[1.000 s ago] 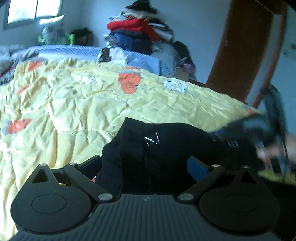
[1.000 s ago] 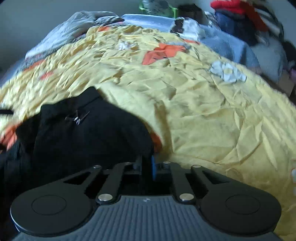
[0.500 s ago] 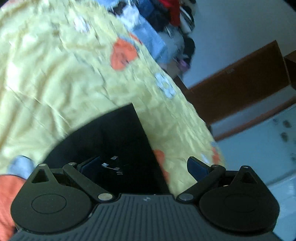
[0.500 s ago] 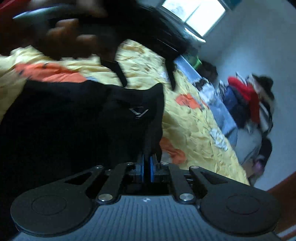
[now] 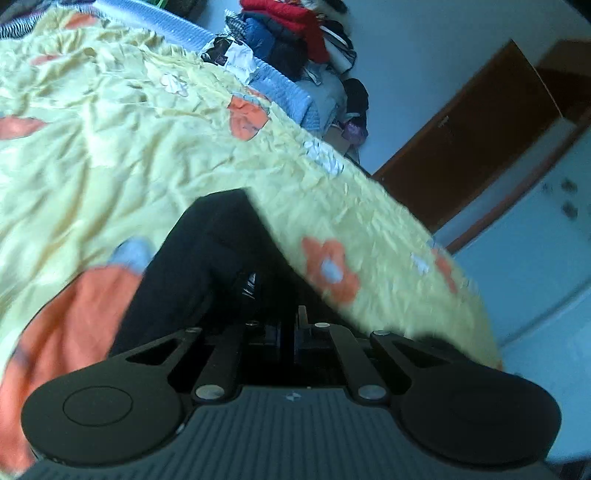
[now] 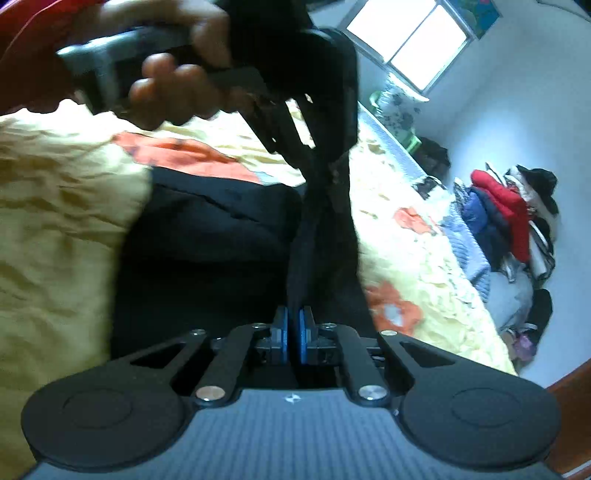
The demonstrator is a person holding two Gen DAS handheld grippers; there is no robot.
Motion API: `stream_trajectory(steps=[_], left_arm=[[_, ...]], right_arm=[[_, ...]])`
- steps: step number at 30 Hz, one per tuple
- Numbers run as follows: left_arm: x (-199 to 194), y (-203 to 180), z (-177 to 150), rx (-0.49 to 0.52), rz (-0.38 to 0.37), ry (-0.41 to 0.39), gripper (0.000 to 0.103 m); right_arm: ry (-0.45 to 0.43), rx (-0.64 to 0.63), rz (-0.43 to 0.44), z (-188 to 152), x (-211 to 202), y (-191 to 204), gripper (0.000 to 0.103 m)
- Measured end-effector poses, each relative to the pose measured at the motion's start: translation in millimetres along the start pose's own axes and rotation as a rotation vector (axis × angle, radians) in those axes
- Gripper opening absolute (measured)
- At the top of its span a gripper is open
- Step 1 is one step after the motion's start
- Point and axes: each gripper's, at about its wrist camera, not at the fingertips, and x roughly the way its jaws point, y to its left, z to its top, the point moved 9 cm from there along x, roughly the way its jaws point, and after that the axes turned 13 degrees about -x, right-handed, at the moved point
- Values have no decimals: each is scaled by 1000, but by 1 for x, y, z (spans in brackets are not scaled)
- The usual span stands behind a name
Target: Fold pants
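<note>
The black pants (image 5: 207, 258) lie on the yellow flowered bedspread (image 5: 110, 155). My left gripper (image 5: 288, 328) is shut on the pants' near edge. In the right wrist view my right gripper (image 6: 293, 332) is shut on a strip of the black pants (image 6: 317, 236) that runs up taut to the left gripper (image 6: 317, 147), held in a hand above the bed. The rest of the pants (image 6: 207, 236) lies dark on the bedspread (image 6: 55, 229) at the left.
A pile of clothes (image 5: 295, 33) is stacked at the far end of the bed and also shows in the right wrist view (image 6: 506, 218). A brown wooden door (image 5: 472, 136) stands to the right. A window (image 6: 417, 40) is beyond the bed.
My left gripper has gone from open to shut on the pants. My right gripper has kept its grip and swung round, so the cloth now stretches between the two grippers.
</note>
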Motion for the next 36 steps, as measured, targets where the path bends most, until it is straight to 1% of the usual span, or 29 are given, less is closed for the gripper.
stream_trajectory(steps=[2, 4, 6, 10, 12, 14, 15, 16, 17, 19, 21, 22, 24, 25, 26, 27, 28, 29, 31, 32, 33, 34, 36], left_arm=[[-12, 15, -20, 0, 29, 16, 4], [-19, 30, -38, -30, 45, 47, 4], [-25, 40, -49, -50, 59, 56, 4], [-28, 53, -59, -38, 97, 44, 5], [-29, 57, -61, -14, 118, 31, 5], [-28, 62, -65, -24, 132, 34, 6], [-26, 63, -66, -12, 141, 39, 11], [-26, 65, -67, 3, 157, 39, 21], [-28, 65, -67, 10, 170, 31, 22], [-33, 62, -68, 43, 182, 30, 31], [-43, 57, -67, 76, 200, 13, 34], [-49, 54, -67, 95, 220, -2, 42], [-59, 45, -64, 146, 268, -60, 48], [-64, 37, -63, 188, 282, -101, 52], [-68, 27, -63, 231, 287, -134, 55], [-70, 16, -64, 273, 280, -160, 61], [-70, 3, -67, 313, 259, -173, 67], [-67, -11, -72, 353, 229, -169, 69], [-58, -39, -86, 428, 171, -131, 71], [-53, -51, -94, 463, 146, -112, 71], [-47, -65, -103, 505, 118, -95, 71], [-42, -76, -111, 538, 98, -83, 71], [-27, -102, -132, 607, 37, -36, 71]], right_arm=[[-3, 12, 26, 1, -5, 15, 7], [-1, 31, 48, 0, -9, 27, 7], [1, 49, 63, -1, -13, 39, 7], [-17, 102, 81, 3, -20, 49, 7], [-25, 128, 85, 6, -23, 55, 7], [-22, 137, 85, 6, -22, 62, 7], [-13, 147, 92, 5, -19, 65, 7], [5, 181, 121, 2, -14, 67, 10], [-8, 204, 113, -1, -14, 65, 11], [-19, 234, 112, -2, -21, 61, 12], [-52, 276, 86, -5, -45, 53, 12], [-64, 318, 58, -11, -56, 44, 12], [-61, 414, -22, -31, -73, 26, 12], [-29, 469, -60, -48, -78, 18, 13], [7, 518, -75, -65, -79, 15, 13], [52, 575, -73, -84, -79, 15, 13], [113, 630, -44, -104, -78, 19, 13], [138, 655, -35, -117, -80, 24, 14], [96, 728, -74, -135, -103, 21, 14], [67, 802, -102, -147, -119, 13, 14], [45, 874, -152, -162, -136, 2, 14], [30, 955, -229, -184, -155, -13, 13], [38, 1106, -370, -231, -187, -37, 14]])
